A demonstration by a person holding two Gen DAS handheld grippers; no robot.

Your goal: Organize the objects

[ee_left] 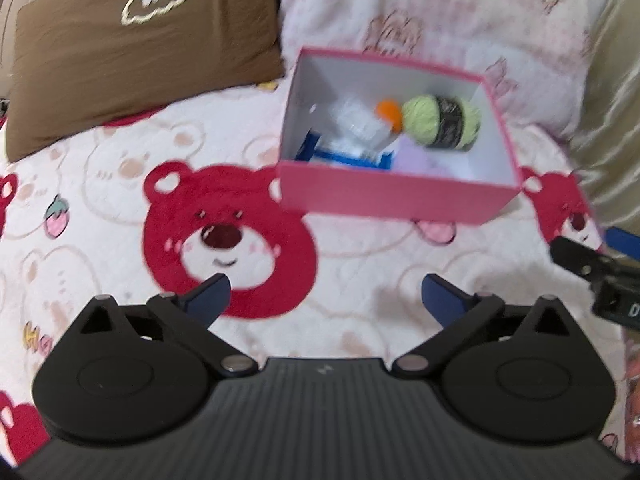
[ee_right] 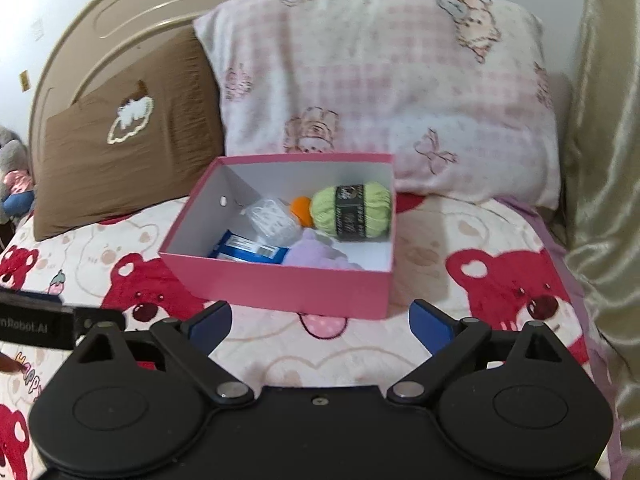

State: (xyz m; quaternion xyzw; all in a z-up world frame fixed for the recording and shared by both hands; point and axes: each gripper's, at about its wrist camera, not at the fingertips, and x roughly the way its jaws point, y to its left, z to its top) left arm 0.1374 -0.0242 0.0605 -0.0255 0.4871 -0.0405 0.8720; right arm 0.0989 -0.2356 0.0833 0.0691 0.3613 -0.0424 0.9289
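A pink box [ee_left: 384,196] [ee_right: 280,284] stands open on the bed. Inside lie a green yarn ball [ee_left: 442,120] [ee_right: 352,210], an orange thing [ee_left: 390,114] [ee_right: 302,208], a clear plastic packet [ee_left: 360,120] [ee_right: 272,220], a blue packet [ee_left: 344,156] [ee_right: 252,250] and a lilac soft thing [ee_left: 416,156] [ee_right: 316,254]. My left gripper [ee_left: 324,296] is open and empty, short of the box. My right gripper [ee_right: 320,324] is open and empty, just before the box's near wall. The right gripper also shows at the edge of the left wrist view [ee_left: 592,264].
The bed has a bear-print blanket [ee_left: 228,236] [ee_right: 520,280]. A brown pillow [ee_left: 140,52] [ee_right: 128,160] and a pink checked pillow [ee_left: 440,12] [ee_right: 380,80] lean behind the box. A gold curtain [ee_right: 608,160] hangs at the right. Soft toys [ee_right: 12,176] sit at far left.
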